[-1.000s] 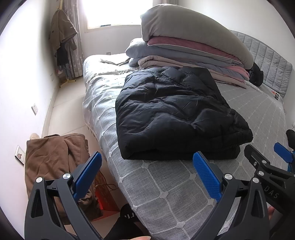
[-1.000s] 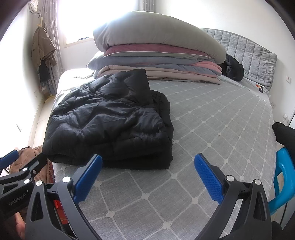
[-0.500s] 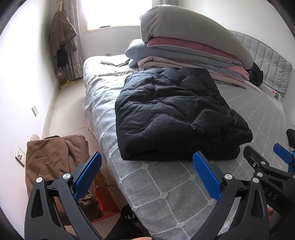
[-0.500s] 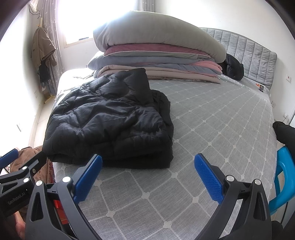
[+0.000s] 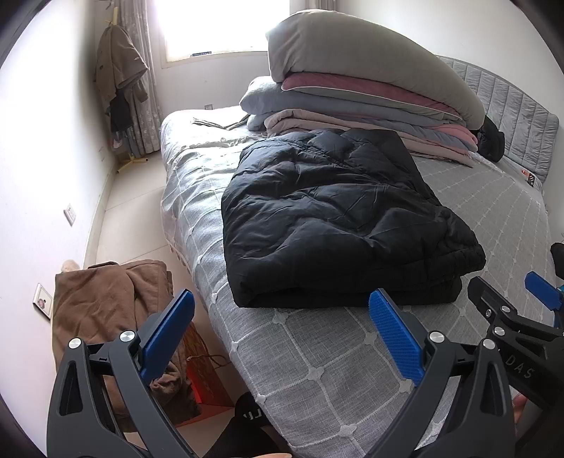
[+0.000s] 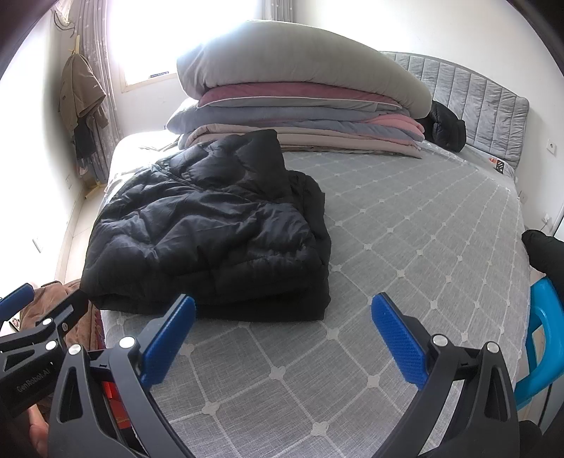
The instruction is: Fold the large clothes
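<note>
Black puffer jacket (image 5: 338, 225) lies folded on the bed (image 6: 405, 229); left gripper (image 5: 282, 327) and right gripper (image 6: 282, 327) hang nearside, tongs apart, empty — fold looks finished.

A bedroom in a home. A wide bed (image 6: 405, 218) under a grey quilted cover fills most of the room, with a padded grey headboard (image 6: 483, 105) against the far wall. Folded blankets (image 6: 299, 116) are stacked high near its head. A bright window (image 5: 211, 24) with curtains (image 5: 141, 91) lights the pale walls, and coats (image 5: 120, 67) hang from a stand in the corner.
</note>
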The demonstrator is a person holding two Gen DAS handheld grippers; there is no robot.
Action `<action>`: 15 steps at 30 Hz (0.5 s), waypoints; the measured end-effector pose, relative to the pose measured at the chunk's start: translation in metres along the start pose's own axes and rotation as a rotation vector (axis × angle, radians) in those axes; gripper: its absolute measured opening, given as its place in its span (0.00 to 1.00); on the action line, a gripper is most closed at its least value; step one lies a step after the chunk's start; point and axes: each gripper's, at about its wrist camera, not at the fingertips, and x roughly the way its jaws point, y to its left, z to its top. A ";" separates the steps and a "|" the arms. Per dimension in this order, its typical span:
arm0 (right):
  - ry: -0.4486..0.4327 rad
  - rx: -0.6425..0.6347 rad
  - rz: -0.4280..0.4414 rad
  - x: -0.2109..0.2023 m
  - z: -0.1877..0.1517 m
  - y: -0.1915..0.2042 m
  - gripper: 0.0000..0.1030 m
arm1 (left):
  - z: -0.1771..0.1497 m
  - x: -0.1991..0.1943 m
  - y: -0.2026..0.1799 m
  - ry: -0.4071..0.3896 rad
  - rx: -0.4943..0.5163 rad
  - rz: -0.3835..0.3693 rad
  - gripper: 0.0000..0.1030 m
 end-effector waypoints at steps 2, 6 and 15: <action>0.000 0.000 0.001 0.000 0.000 0.000 0.94 | 0.000 0.000 0.000 -0.002 0.000 -0.001 0.93; 0.001 0.000 0.001 0.000 0.000 0.001 0.94 | 0.000 -0.003 -0.001 -0.022 -0.002 -0.010 0.93; 0.012 0.005 0.012 0.003 -0.003 0.000 0.94 | -0.004 0.001 0.010 -0.040 -0.075 -0.126 0.93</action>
